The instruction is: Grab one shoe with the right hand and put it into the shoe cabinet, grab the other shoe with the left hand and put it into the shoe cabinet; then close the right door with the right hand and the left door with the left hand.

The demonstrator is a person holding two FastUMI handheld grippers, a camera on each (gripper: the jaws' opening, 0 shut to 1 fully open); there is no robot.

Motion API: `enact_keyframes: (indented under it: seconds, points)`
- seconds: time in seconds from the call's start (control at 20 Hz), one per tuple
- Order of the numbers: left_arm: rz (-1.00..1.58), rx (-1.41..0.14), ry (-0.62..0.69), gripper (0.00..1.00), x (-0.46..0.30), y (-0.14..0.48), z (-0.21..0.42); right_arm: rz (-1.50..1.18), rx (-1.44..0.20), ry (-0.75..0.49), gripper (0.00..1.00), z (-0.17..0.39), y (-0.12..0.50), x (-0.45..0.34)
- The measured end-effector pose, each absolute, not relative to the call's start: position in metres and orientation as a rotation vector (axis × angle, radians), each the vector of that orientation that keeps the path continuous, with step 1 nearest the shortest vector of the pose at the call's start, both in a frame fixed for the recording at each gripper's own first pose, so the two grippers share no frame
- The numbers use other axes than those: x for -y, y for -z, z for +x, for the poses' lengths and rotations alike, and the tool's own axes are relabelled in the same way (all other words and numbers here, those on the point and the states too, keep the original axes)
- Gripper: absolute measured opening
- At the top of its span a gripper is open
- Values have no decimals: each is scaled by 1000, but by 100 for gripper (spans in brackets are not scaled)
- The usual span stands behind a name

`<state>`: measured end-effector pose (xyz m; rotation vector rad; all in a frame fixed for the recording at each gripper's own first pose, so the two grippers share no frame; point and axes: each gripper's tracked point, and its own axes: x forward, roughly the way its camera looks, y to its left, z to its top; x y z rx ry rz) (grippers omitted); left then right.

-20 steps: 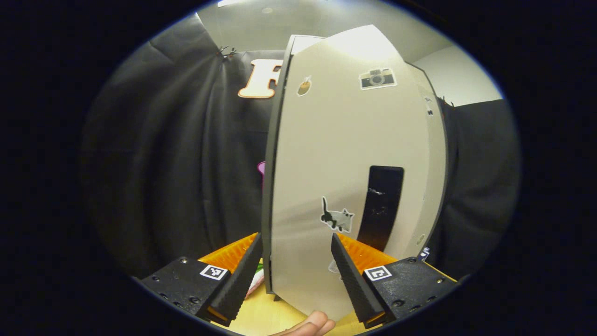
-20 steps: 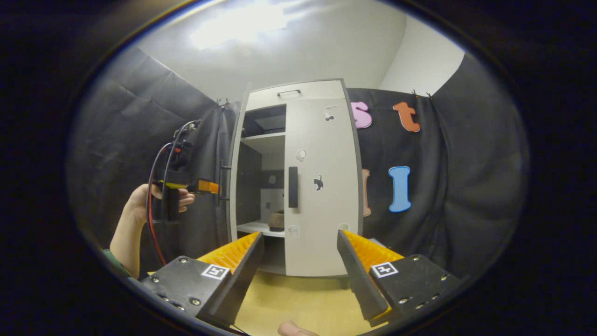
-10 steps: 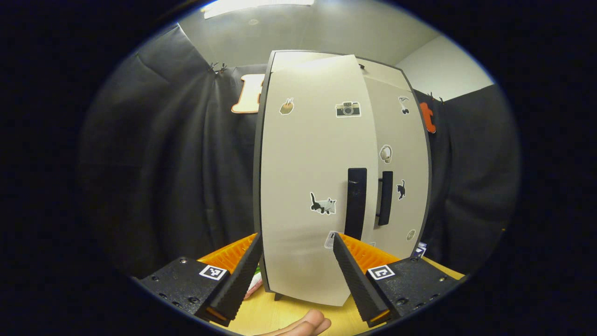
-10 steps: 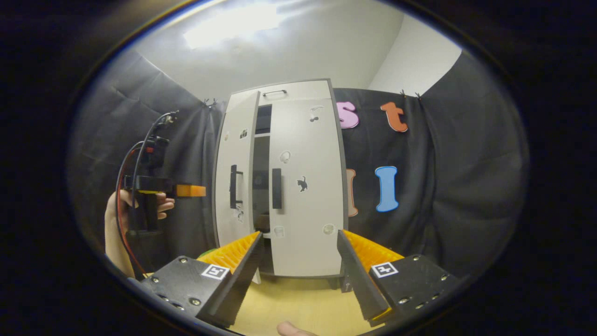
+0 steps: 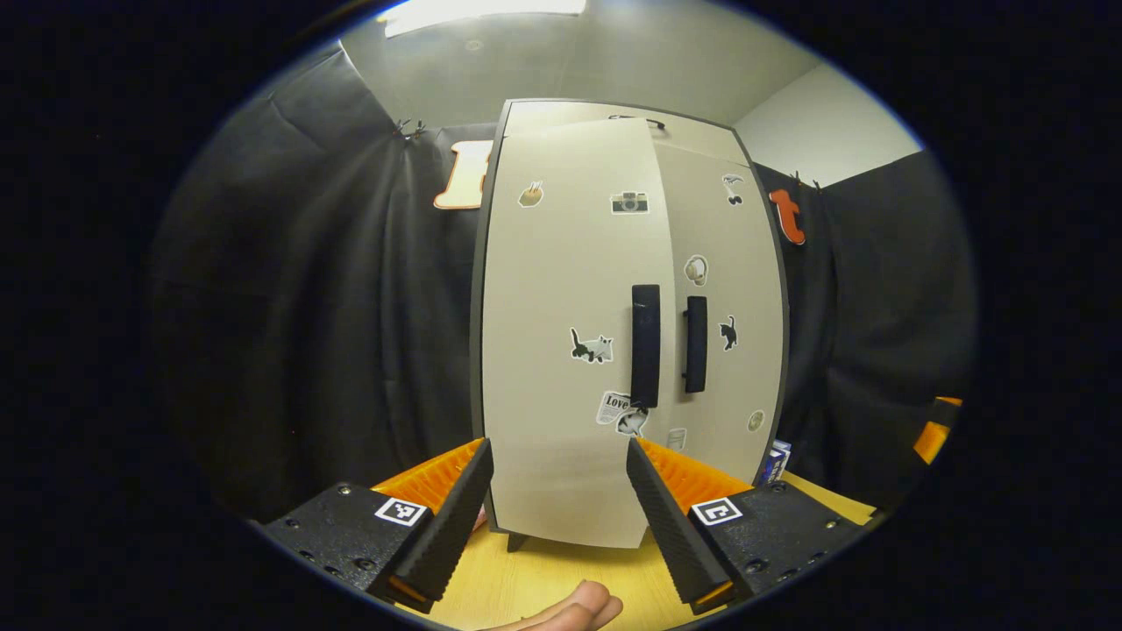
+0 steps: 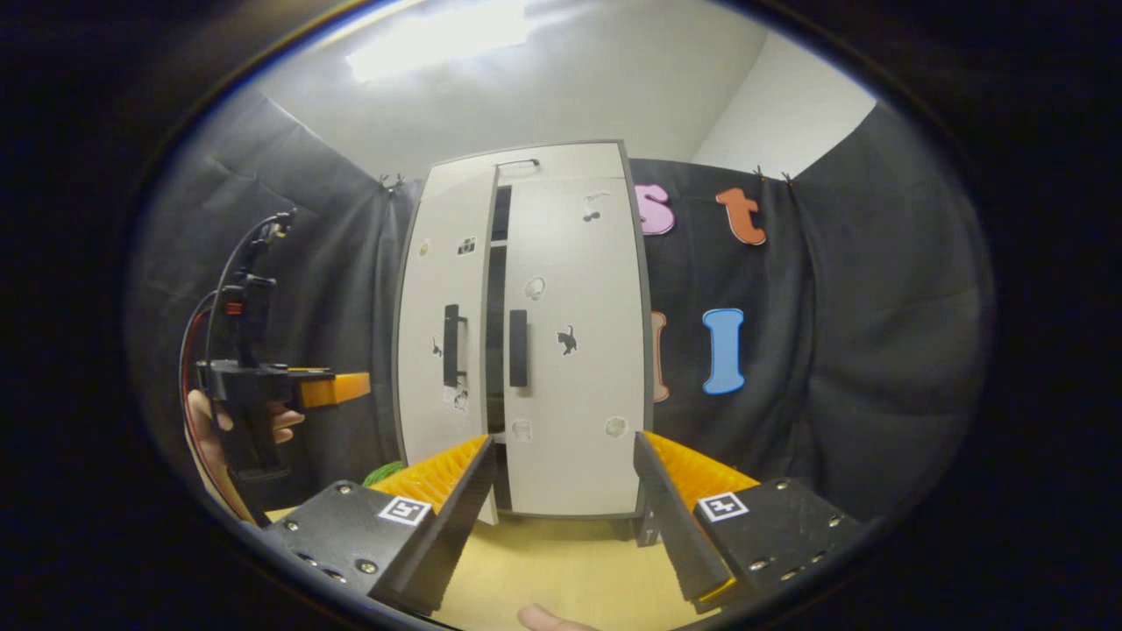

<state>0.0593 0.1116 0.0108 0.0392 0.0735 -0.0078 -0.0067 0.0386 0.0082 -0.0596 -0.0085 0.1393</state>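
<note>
The pale shoe cabinet [image 5: 561,491] stands upright on the table, stickers on both doors. In the right gripper view its right door [image 6: 574,350] is flush, while the left door [image 6: 434,333] stands a narrow dark gap ajar. Two black handles [image 5: 646,344] sit side by side at the middle. The doors hide the inside of the cabinet. My left gripper [image 5: 557,517] is open, a short way back from the left door and touching nothing; it is also seen in a hand as the left gripper [image 6: 361,384]. My right gripper [image 6: 565,517] is open, farther back, facing the cabinet.
A light wooden table top [image 6: 570,570] carries the cabinet. Something green [image 6: 386,473] lies by the cabinet's left foot, and a small blue and white box [image 5: 776,460] sits at its right foot. Black cloth walls close in on all sides.
The left door swung from wide open to almost shut. My left gripper drew back from the door and stayed open. The right gripper hardly moved.
</note>
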Motion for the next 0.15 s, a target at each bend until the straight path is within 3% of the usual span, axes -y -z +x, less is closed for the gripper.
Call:
enact_keyframes:
  seconds: [0.15]
  points:
    - [45,-76,-3,94,-119,-2,52,-71,2,-132,93,-1,-4,-43]
